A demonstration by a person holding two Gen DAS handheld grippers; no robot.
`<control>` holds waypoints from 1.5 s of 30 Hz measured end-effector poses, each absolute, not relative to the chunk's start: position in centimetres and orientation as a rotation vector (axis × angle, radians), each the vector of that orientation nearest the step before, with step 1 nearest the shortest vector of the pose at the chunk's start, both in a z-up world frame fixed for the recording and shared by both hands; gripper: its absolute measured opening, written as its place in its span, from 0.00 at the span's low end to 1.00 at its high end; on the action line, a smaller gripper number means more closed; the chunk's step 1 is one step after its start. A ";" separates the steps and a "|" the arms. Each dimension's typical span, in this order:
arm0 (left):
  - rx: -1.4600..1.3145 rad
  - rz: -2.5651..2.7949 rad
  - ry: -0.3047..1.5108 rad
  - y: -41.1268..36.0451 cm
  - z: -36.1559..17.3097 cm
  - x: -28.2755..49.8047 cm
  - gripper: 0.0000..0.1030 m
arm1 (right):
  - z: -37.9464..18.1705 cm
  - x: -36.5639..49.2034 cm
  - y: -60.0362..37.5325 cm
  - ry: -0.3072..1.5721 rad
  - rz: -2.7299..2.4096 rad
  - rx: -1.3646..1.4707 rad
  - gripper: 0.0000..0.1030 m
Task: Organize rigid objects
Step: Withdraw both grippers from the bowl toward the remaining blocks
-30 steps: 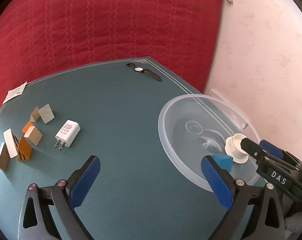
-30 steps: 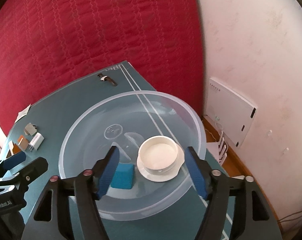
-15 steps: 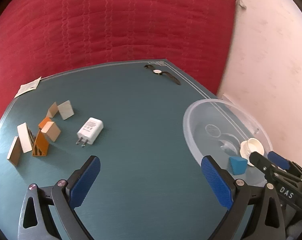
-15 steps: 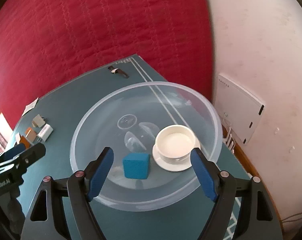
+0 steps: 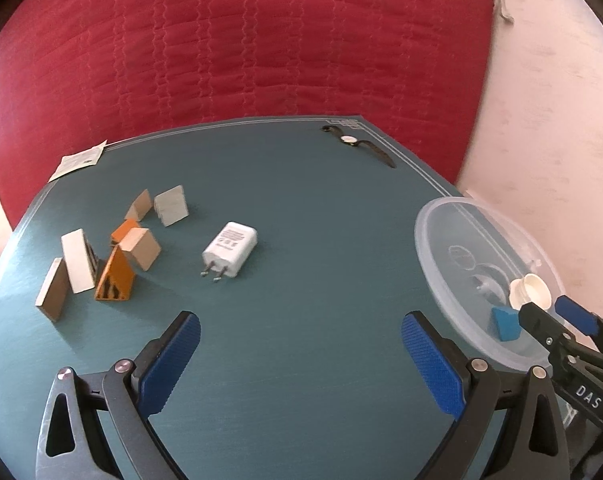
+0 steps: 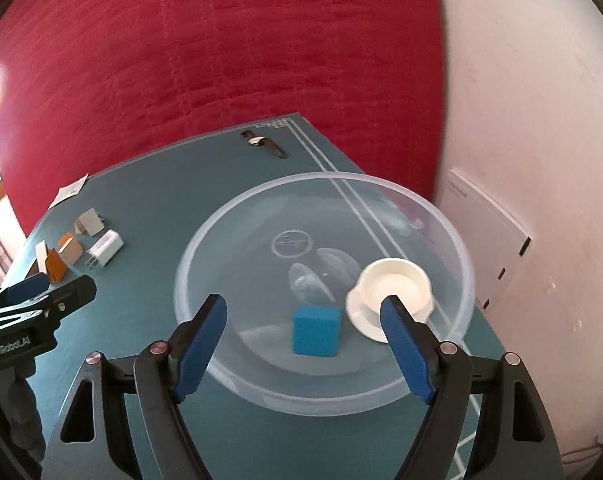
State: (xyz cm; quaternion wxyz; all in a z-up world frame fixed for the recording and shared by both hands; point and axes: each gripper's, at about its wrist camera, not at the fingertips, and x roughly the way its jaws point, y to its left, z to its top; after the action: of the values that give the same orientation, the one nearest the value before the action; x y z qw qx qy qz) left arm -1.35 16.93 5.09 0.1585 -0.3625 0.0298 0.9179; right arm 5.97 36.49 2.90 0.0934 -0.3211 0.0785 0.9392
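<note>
A clear plastic bowl on the teal table holds a blue cube and a white cup on its saucer. My right gripper hangs open over the bowl's near rim, and its pads touch nothing. The cube shows between its fingers, lower down in the bowl. My left gripper is open and empty over bare table. Ahead of it lie a white charger and several small wooden and orange blocks. In the left wrist view the bowl and the right gripper are at far right.
A wristwatch lies near the table's far corner and a paper slip at the far left edge. A red quilted cover rises behind the table. A white box leans on the wall to the right of it.
My right gripper has opened wider and pulled back from the white cup, which now sits right of its fingers. My left gripper has swung left, away from the bowl, toward the charger and blocks.
</note>
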 end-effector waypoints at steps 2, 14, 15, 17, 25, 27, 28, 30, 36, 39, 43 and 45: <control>-1.041 2.636 0.084 16.2 5.0 -1.5 0.99 | 3.0 5.8 35.6 0.205 2.802 -0.954 0.78; -1.075 2.692 0.056 12.6 4.6 -2.1 0.99 | 3.8 3.7 30.2 0.102 2.913 -0.986 0.78; -1.078 2.695 0.054 12.3 4.6 -2.1 0.99 | 3.8 3.5 29.8 0.097 2.919 -0.988 0.78; -1.081 2.699 0.054 12.0 4.5 -2.2 0.99 | 3.8 3.3 29.2 0.090 2.928 -0.991 0.78; -1.121 2.708 0.096 10.6 3.5 -2.3 0.99 | 3.5 1.6 27.4 0.063 2.942 -1.015 0.78; -1.137 2.718 0.105 9.9 3.2 -2.4 0.99 | 3.4 1.2 26.9 0.050 2.949 -1.024 0.78; -1.148 2.725 0.102 9.3 3.0 -2.6 0.99 | 3.4 0.9 26.5 0.041 2.958 -1.033 0.78; -1.166 2.739 0.091 8.3 2.8 -2.9 0.99 | 3.2 0.5 25.7 0.026 2.970 -1.047 0.78; -1.214 2.807 0.061 4.9 2.5 -3.7 0.99 | 2.2 -0.9 23.7 0.014 3.001 -1.114 0.78; -1.229 2.841 0.054 3.3 2.4 -4.1 0.99 | 1.7 -1.1 23.0 0.006 3.008 -1.138 0.78; -1.254 2.888 0.010 1.2 2.5 -4.8 0.99 | 1.1 -1.3 22.3 -0.017 3.014 -1.170 0.78; -1.272 2.903 -0.028 0.0 2.5 -5.2 0.99 | 0.9 -1.4 22.2 -0.020 3.016 -1.180 0.78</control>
State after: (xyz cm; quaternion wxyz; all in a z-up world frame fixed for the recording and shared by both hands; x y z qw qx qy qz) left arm -5.21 -0.03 2.52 -0.0142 -0.4012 -0.0087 0.9159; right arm -1.36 22.16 0.94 -0.0487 -0.3640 -0.0063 0.9301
